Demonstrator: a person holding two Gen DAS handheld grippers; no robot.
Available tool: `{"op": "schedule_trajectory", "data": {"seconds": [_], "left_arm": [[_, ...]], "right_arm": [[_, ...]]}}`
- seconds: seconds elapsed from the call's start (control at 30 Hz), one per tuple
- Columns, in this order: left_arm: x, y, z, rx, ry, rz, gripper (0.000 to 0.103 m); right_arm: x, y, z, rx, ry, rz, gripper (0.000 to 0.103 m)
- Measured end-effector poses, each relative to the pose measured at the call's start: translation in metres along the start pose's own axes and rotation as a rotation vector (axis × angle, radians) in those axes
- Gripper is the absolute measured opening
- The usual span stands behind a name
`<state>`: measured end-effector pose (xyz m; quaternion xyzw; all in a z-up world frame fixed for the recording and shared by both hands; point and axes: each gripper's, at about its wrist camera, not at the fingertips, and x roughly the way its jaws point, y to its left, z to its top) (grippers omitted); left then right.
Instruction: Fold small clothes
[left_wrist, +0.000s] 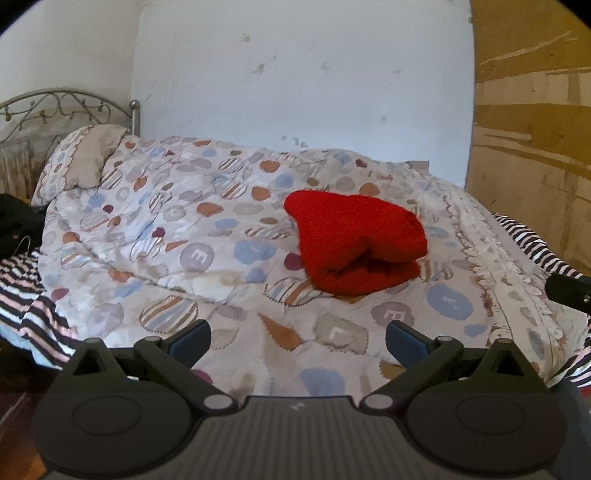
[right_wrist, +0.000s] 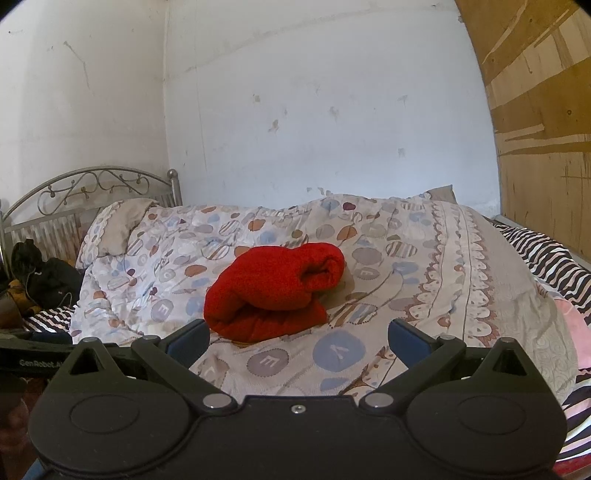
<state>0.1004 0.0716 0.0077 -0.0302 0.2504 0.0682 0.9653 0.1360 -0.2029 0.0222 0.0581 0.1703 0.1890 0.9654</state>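
A red knitted garment (left_wrist: 356, 240) lies folded in a thick bundle on the patterned quilt (left_wrist: 177, 236). It also shows in the right wrist view (right_wrist: 273, 290), with a rolled fold at its upper right. My left gripper (left_wrist: 298, 338) is open and empty, hovering over the quilt short of the garment. My right gripper (right_wrist: 298, 338) is open and empty, just short of the garment's near edge. Part of the right gripper (left_wrist: 569, 288) shows at the right edge of the left wrist view, and part of the left gripper (right_wrist: 33, 354) at the left edge of the right wrist view.
A pillow (left_wrist: 85, 158) and a metal headboard (left_wrist: 66, 103) are at the far left. Dark clothes (right_wrist: 44, 277) lie beside the bed on the left. A striped sheet (right_wrist: 554, 258) runs along the right side. A white wall (left_wrist: 295, 74) and a wooden panel (left_wrist: 532, 129) stand behind.
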Motion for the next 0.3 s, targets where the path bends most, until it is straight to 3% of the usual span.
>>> {"op": "schedule_trajectory", "data": {"seconds": [0.3], "left_arm": [[-0.0029, 0.0000, 0.0034, 0.012, -0.013, -0.003, 0.103]], "right_arm": [[0.0008, 0.0007, -0.0040, -0.002, 0.010, 0.000, 0.103]]}}
